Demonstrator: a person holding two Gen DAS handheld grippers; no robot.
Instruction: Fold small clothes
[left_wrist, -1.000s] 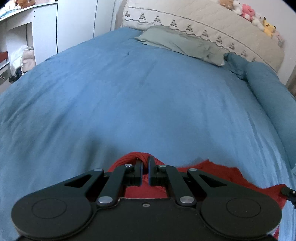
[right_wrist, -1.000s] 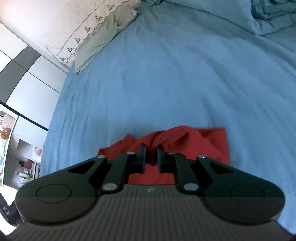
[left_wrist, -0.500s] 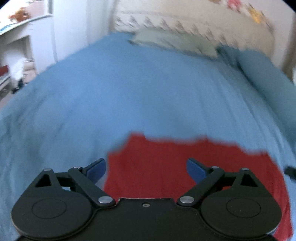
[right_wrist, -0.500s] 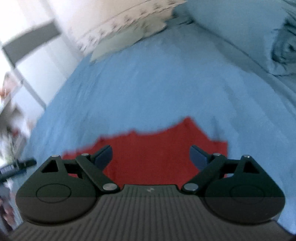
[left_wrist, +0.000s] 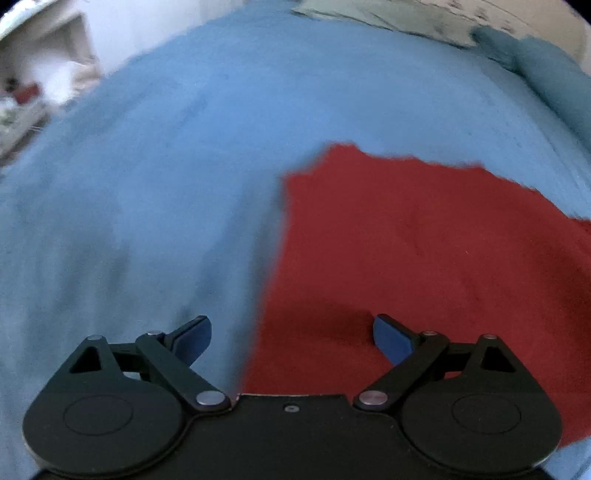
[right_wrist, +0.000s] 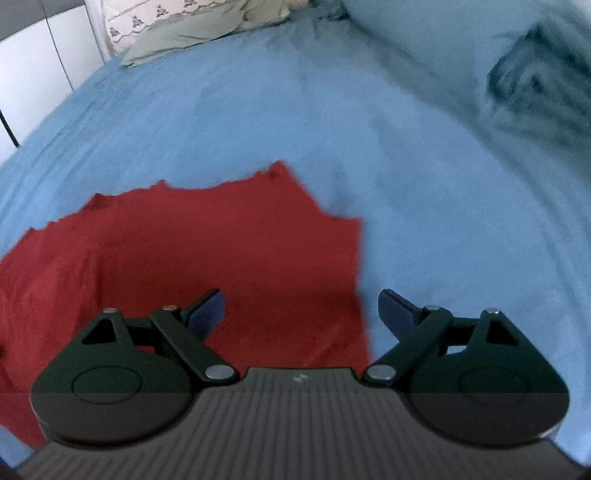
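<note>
One red garment (left_wrist: 424, 258) lies flat on the blue bed (left_wrist: 184, 147), right of centre in the left view and lower left in the right view. The left gripper (left_wrist: 291, 338) and right gripper (right_wrist: 301, 310) both have fingers spread wide, holding nothing. One green pillow (right_wrist: 199, 29) lies at top.

The left gripper (left_wrist: 291, 341) has its fingers (left_wrist: 194, 338) spread wide, nothing between them. The right gripper (right_wrist: 301, 314) is likewise spread wide, holding nothing.
</note>
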